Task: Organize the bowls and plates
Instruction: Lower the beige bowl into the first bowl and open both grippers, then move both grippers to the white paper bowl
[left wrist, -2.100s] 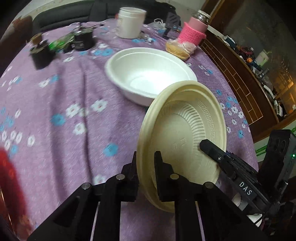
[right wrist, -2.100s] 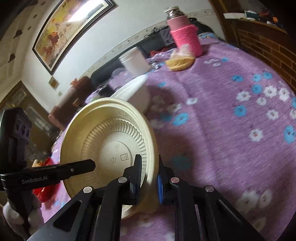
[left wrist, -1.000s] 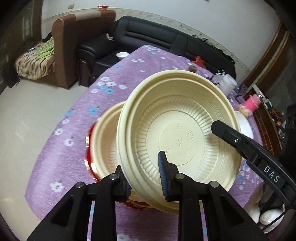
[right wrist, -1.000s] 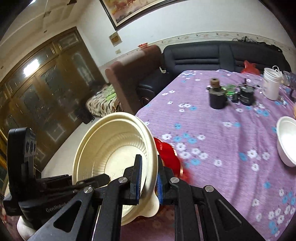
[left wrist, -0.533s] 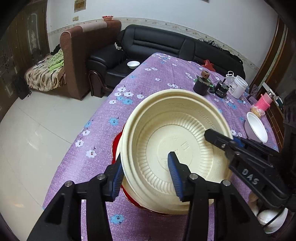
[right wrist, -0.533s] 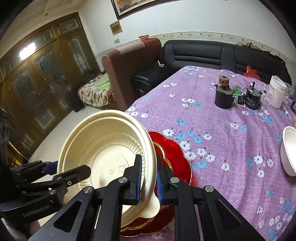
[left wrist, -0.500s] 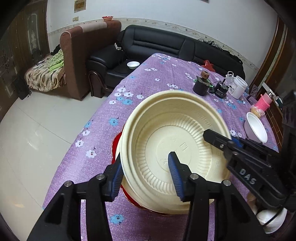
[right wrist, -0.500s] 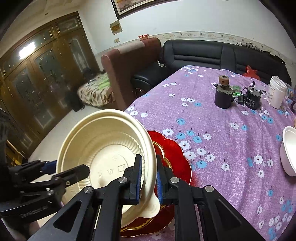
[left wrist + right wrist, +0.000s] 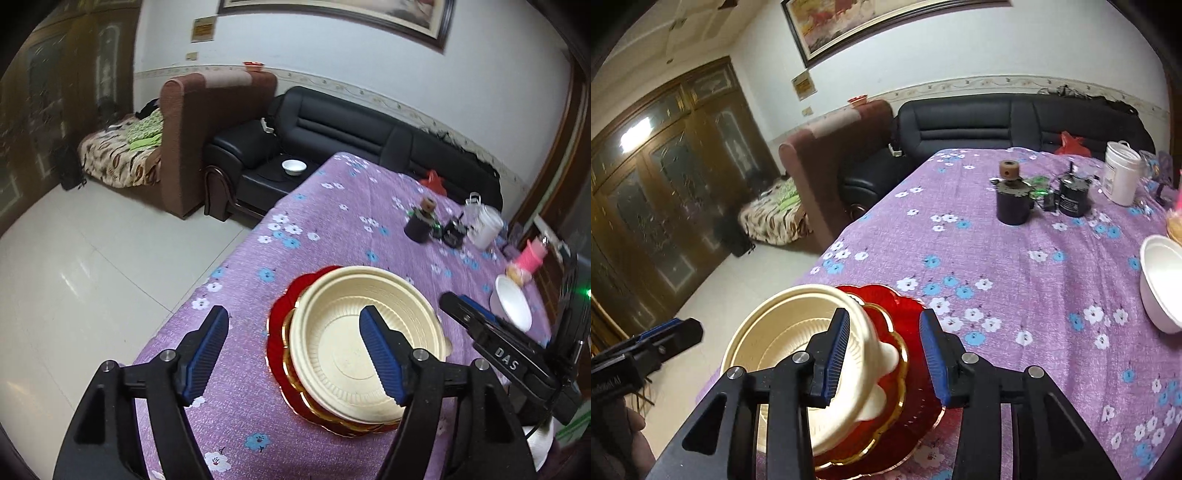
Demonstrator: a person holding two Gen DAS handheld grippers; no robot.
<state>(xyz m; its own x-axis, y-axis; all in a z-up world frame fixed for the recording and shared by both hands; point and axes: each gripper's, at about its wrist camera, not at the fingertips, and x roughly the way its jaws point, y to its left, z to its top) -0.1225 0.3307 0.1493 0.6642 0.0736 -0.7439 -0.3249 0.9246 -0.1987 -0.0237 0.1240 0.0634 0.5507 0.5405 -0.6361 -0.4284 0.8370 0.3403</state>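
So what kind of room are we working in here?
Most likely a home living and dining room: a black leather sofa, a large framed painting on the wall, and a table under a purple floral tablecloth.

A purple cloth with white and blue flowers covers the counter (image 9: 332, 229). On it lies a glossy red scalloped plate (image 9: 277, 325) with a gold-edged plate above it, and the cream-yellow ribbed plastic bowls (image 9: 354, 354) sit on top. A plain white round bowl (image 9: 1161, 284) stands further off. Both black grippers carry ridged blue fingers (image 9: 207, 347), (image 9: 932, 354). The black cylindrical jar (image 9: 1012, 199) has a brown top, and beside it stands a white tub (image 9: 1121, 179).
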